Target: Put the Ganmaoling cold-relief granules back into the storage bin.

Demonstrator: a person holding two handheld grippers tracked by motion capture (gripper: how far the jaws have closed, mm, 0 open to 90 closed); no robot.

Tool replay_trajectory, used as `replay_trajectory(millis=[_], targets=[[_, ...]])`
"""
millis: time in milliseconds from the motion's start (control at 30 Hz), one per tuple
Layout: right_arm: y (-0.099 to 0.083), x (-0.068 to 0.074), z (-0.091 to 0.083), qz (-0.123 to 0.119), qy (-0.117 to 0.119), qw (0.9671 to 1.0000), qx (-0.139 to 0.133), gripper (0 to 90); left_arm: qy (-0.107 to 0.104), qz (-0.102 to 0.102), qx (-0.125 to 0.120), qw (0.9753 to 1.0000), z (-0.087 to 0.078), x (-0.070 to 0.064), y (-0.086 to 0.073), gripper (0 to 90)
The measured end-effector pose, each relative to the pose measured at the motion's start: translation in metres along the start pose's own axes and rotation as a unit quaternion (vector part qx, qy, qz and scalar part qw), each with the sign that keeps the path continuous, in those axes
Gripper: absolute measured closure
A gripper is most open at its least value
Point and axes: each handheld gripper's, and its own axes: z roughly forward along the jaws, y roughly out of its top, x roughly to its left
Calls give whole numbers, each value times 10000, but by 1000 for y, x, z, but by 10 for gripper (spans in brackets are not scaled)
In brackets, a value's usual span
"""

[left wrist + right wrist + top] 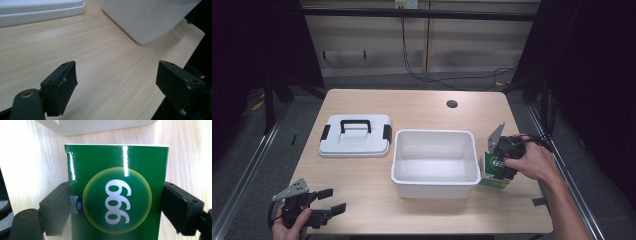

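Wood table [362, 175], glossy green box [116, 192].

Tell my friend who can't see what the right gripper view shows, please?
A shiny green box with a white 999 printed in a pale circle sits between the right gripper's two black jaws, which press against its sides. Behind it is the light wooden table, and the edge of a white bin at the top.

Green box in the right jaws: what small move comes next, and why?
Probably lift the green box a little. The right gripper has its jaws against the box's two sides, and the box stands right beside the open white bin, whose wall it would need to clear to go in. The left gripper is open and idle.
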Motion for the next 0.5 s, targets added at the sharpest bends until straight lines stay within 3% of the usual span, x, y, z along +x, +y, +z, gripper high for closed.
replay_trajectory(millis=[200,500], targets=[[-7,1,-6,60,-13,9999,-87,159,16,-4,4,10000,0,0,0,169],[-20,6,-18,431,-61,9984,-357,159,22,-11,19,10000,1,0,0,169]])
